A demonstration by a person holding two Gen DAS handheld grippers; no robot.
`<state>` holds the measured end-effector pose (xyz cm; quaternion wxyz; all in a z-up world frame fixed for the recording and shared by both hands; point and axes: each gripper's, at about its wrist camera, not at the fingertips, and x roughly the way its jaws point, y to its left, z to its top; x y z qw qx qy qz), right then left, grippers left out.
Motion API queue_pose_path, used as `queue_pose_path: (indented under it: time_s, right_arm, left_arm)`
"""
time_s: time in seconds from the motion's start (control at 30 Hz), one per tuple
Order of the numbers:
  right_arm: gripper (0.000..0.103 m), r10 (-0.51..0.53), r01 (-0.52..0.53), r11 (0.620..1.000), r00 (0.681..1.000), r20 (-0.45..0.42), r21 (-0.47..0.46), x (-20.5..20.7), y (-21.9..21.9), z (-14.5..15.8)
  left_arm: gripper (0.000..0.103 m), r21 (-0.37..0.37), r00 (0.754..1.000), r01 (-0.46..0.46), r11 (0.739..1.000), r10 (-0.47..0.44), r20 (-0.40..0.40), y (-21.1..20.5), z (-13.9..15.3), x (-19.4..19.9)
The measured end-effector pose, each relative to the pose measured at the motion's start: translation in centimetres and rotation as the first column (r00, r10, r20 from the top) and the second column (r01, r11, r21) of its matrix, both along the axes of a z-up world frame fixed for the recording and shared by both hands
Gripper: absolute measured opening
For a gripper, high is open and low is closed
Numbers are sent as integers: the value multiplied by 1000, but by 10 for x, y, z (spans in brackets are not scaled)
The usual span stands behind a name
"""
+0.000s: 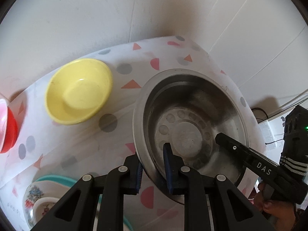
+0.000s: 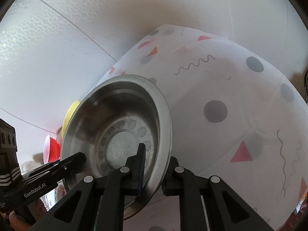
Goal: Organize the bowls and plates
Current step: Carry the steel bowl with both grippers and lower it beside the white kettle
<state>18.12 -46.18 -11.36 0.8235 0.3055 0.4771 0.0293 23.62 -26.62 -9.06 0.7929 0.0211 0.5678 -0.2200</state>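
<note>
A large steel bowl [image 1: 190,127] with a ring of dimples in its bottom is held tilted above the patterned tablecloth [image 1: 119,130]. My left gripper [image 1: 154,165] is shut on its near rim, one blue pad inside and one outside. My right gripper [image 2: 153,171] is shut on the opposite rim of the steel bowl [image 2: 117,140]; it shows in the left wrist view as a black finger [image 1: 236,150] reaching in from the right. A yellow bowl [image 1: 79,91] sits empty on the cloth to the left.
A red cup [image 1: 8,129] stands at the far left edge. Decorated plates on a teal plate [image 1: 44,202] lie near the bottom left. White walls close the table's far side. A person's hand [image 1: 273,209] grips the right tool.
</note>
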Motion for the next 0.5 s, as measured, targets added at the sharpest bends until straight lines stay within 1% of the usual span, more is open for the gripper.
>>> queue_pose_path:
  time_s: [0.2, 0.5]
  right_arm:
    - [13, 37, -36, 999, 999, 36, -12, 0, 19, 17]
    - [13, 133, -130, 991, 987, 93, -31, -1, 76, 45]
  left_arm:
    - [20, -32, 998, -52, 998, 53, 33, 31, 19, -14]
    - [21, -88, 986, -146, 985, 152, 69, 100, 43, -43]
